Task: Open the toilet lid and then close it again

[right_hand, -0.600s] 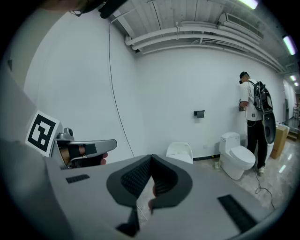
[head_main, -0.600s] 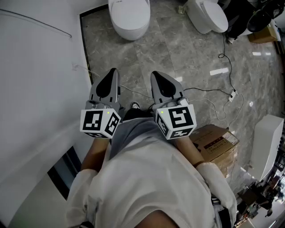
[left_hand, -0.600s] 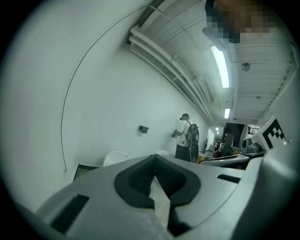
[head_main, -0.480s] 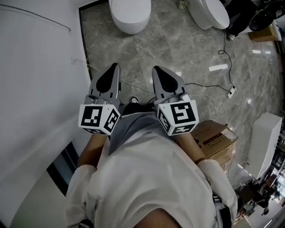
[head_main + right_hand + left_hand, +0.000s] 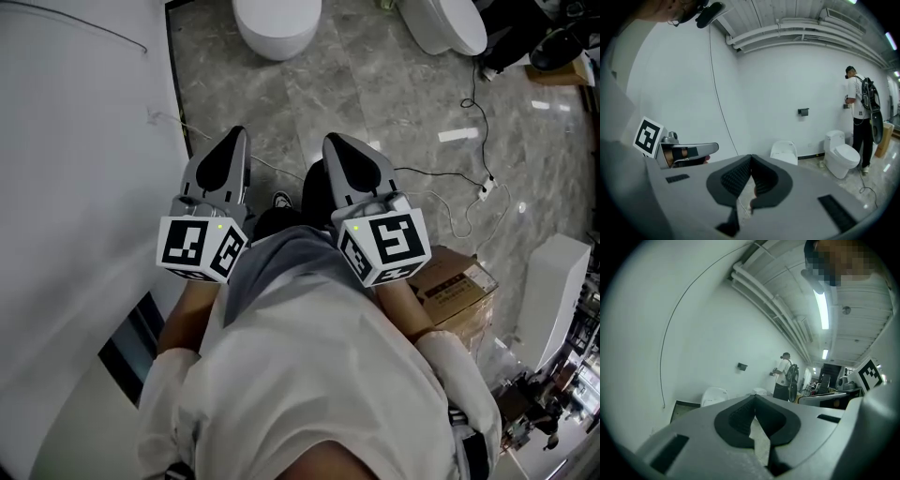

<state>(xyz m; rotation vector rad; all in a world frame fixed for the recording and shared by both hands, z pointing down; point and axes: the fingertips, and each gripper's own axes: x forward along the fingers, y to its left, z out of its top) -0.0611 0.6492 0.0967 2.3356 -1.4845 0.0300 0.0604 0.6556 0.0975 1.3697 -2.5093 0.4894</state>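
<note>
While left gripper (image 5: 233,134) and right gripper (image 5: 335,142) stay clenched, empty, 1 toilet lid (image 5: 277,19) has slipped toward the 12 o'clock edge, well apart: untouched, opening not begun, approach needed.

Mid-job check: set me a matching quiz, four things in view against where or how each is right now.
1 right gripper
2 cardboard box
3 power strip
4 tankless toilet

A small, white, on the grey floor
B jaws shut, nothing held
C brown, by the right side of the person
D head view's top edge, centre-left

Pairs: 1-B, 2-C, 3-A, 4-D
</note>
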